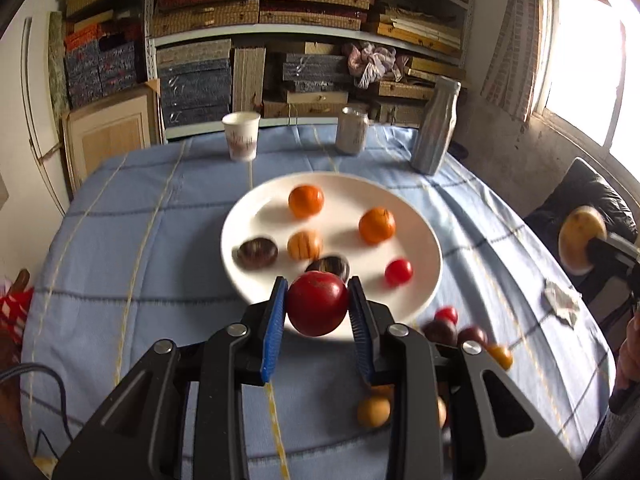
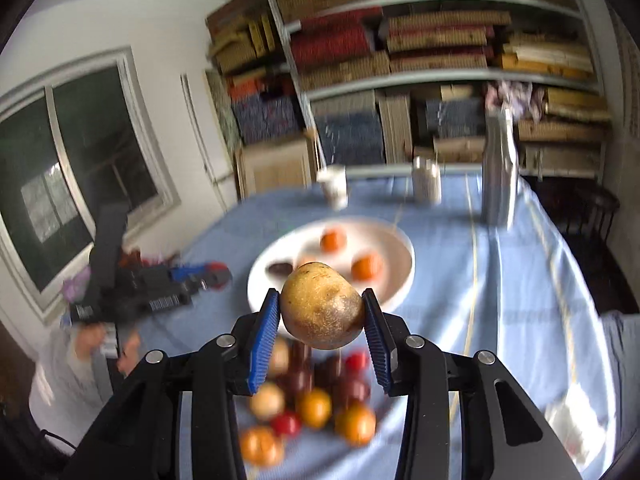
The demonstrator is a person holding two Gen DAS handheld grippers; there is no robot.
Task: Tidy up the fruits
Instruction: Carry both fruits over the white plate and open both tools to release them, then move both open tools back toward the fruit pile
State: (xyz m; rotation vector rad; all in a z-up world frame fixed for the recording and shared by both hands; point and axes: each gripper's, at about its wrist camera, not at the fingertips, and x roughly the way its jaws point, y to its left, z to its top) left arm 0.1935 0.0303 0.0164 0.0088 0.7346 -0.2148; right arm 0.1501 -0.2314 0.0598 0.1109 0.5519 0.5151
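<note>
My left gripper (image 1: 317, 298) is shut on a big red fruit (image 1: 317, 304) and holds it over the near rim of the white plate (image 1: 248, 216). The plate holds several small fruits: orange ones (image 1: 306, 200), dark brown ones (image 1: 257, 253) and a small red one (image 1: 398, 272). My right gripper (image 2: 322, 312) is shut on a large yellow-brown fruit (image 2: 322, 310), held above a pile of loose small fruits (image 2: 312, 404) on the blue cloth, short of the plate (image 2: 400, 280). That fruit also shows at the right edge of the left wrist view (image 1: 580, 236).
A paper cup (image 1: 241, 136), a grey jar (image 1: 352, 130) and a silver bottle (image 1: 436, 128) stand along the table's far edge. Loose fruits (image 1: 456, 330) lie right of the left gripper. A crumpled scrap (image 1: 560, 304) lies at right. Shelves of boxes stand behind.
</note>
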